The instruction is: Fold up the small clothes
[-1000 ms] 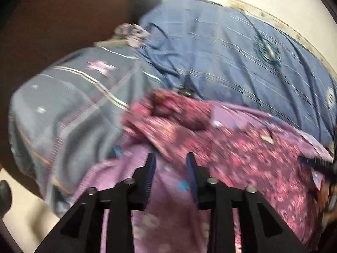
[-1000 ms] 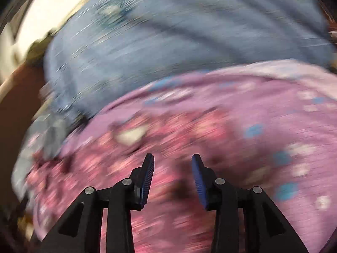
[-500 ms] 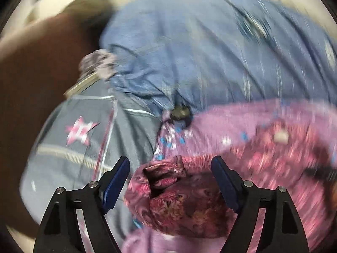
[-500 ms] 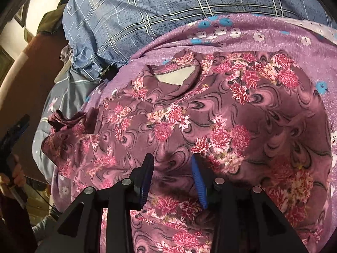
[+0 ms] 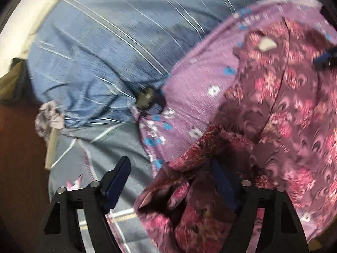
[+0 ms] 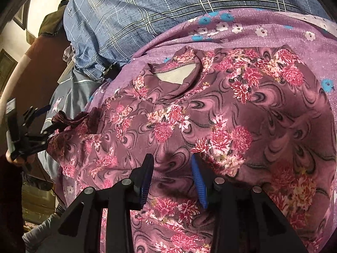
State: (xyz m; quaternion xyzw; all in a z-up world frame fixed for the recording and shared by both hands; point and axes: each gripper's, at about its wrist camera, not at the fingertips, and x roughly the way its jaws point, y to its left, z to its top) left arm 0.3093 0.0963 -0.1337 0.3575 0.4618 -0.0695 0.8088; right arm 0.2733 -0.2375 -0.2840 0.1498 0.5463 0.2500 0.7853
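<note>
A maroon top with pink flowers (image 6: 210,116) lies spread flat on a purple flowered sheet (image 6: 263,21), its pale neck opening (image 6: 172,76) towards the far side. My right gripper (image 6: 171,177) rests low over the top's front with its jaws partly apart and cloth showing behind the gap. The bunched sleeve (image 5: 189,179) at the top's left end lies between the jaws of my left gripper (image 5: 169,181). Those jaws are closing; the right finger is against the cloth and the left finger (image 5: 118,181) is still apart from it. In the right wrist view the left gripper (image 6: 49,119) sits at the sleeve (image 6: 71,120).
A blue checked quilt (image 6: 147,10) bulges behind the sheet. Left of the sleeve a grey cloth with a pink star (image 5: 94,147) hangs over the bed's edge. A brown wooden panel (image 5: 16,168) stands further left. A small dark clip (image 5: 145,98) sits where quilt and sheet meet.
My left gripper opened wide, rolled and swung left to straddle the bunched sleeve, then began to narrow. My right gripper dipped slightly and stays over the top's front.
</note>
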